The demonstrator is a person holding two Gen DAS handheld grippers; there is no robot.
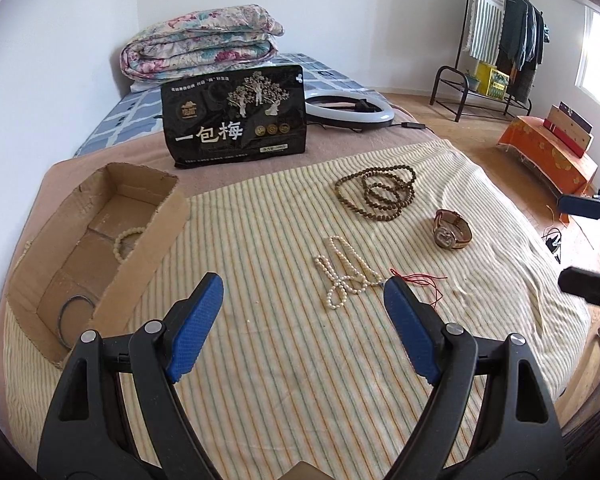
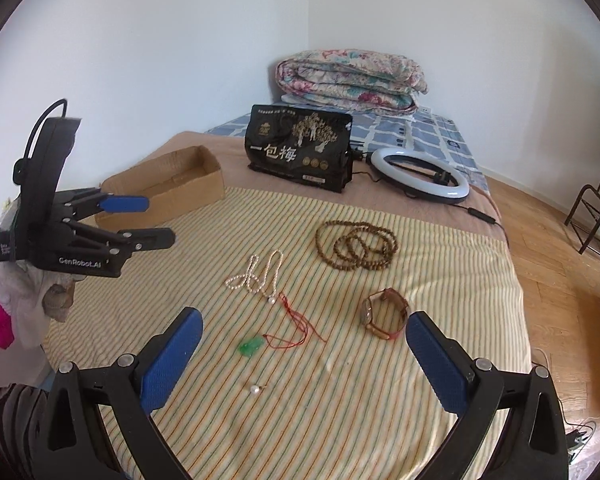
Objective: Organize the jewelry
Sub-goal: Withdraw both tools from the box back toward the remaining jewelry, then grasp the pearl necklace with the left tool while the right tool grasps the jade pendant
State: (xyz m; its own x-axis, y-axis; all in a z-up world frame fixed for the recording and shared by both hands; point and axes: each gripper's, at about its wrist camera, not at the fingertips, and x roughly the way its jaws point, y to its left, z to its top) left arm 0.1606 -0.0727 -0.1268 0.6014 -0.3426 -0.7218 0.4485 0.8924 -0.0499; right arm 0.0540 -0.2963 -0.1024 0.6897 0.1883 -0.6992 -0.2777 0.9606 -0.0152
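Observation:
On the striped cloth lie a white pearl necklace (image 1: 342, 276) (image 2: 256, 274), a brown bead necklace (image 1: 378, 192) (image 2: 358, 242), a wristwatch (image 1: 452, 229) (image 2: 384, 314), a green pendant (image 2: 251, 347) on a red cord (image 1: 420, 280) (image 2: 300, 328), and a loose pearl earring (image 2: 255, 390). A cardboard box (image 1: 156, 216) (image 2: 192, 188) at the left holds a pale bead bracelet (image 1: 126, 242) and a dark ring (image 1: 76, 316). My left gripper (image 1: 302, 316) (image 2: 152, 220) is open and empty, above the cloth near the box. My right gripper (image 2: 304, 354) (image 1: 580, 244) is open and empty, above the pendant.
A black snack bag (image 1: 236, 118) (image 2: 300, 148) stands behind the cloth. A ring light (image 1: 348, 108) (image 2: 420, 176) and a folded quilt (image 1: 200, 42) (image 2: 348, 80) lie further back. A clothes rack (image 1: 496, 40) and an orange-covered stand (image 1: 548, 156) are on the floor to the right.

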